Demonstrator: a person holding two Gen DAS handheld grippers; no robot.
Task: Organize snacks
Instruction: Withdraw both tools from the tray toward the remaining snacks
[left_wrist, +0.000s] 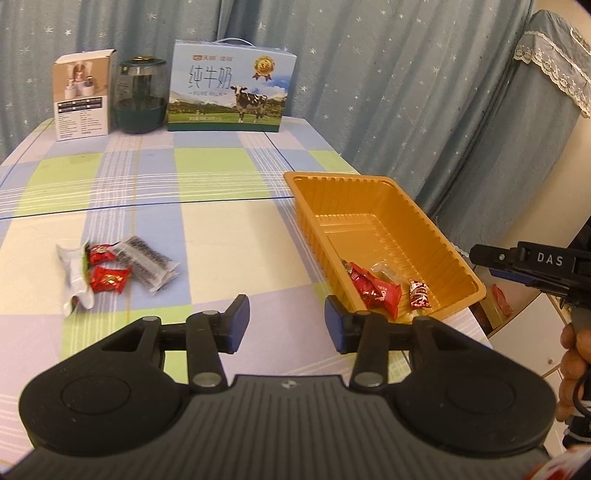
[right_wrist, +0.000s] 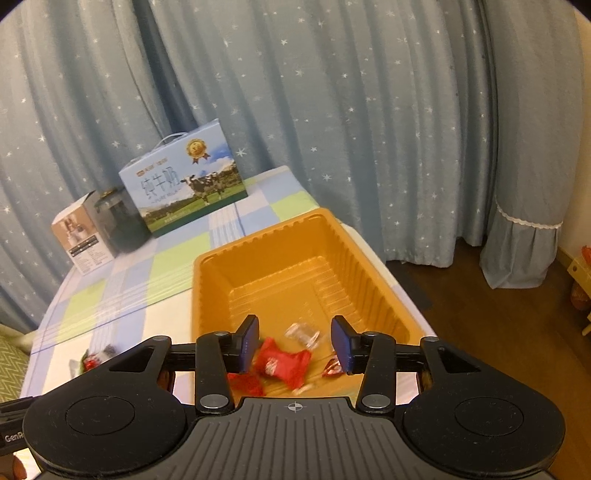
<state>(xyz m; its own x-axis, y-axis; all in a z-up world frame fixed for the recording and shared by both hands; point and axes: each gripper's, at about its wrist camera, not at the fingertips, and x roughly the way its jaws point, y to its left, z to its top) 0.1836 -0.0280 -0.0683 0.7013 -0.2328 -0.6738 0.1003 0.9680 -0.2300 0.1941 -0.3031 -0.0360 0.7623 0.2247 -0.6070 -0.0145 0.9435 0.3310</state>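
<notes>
Snacks (right_wrist: 282, 363) in tray (right_wrist: 258, 240) — under open right hand-held gripper (right_wrist: 294, 343)

Far back on the desk (left_wrist: 207, 236): milk box (left_wrist: 229, 88), dark jar (left_wrist: 139, 96), small box (left_wrist: 83, 96). Starry curtain (left_wrist: 388, 74) behind.

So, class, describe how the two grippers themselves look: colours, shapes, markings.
Left gripper: black ribbed body, two round discs, silver pivots, blue pads. Right gripper matches, with a crosshair mark; the left view shows white "DAS" lettering on its side.
</notes>
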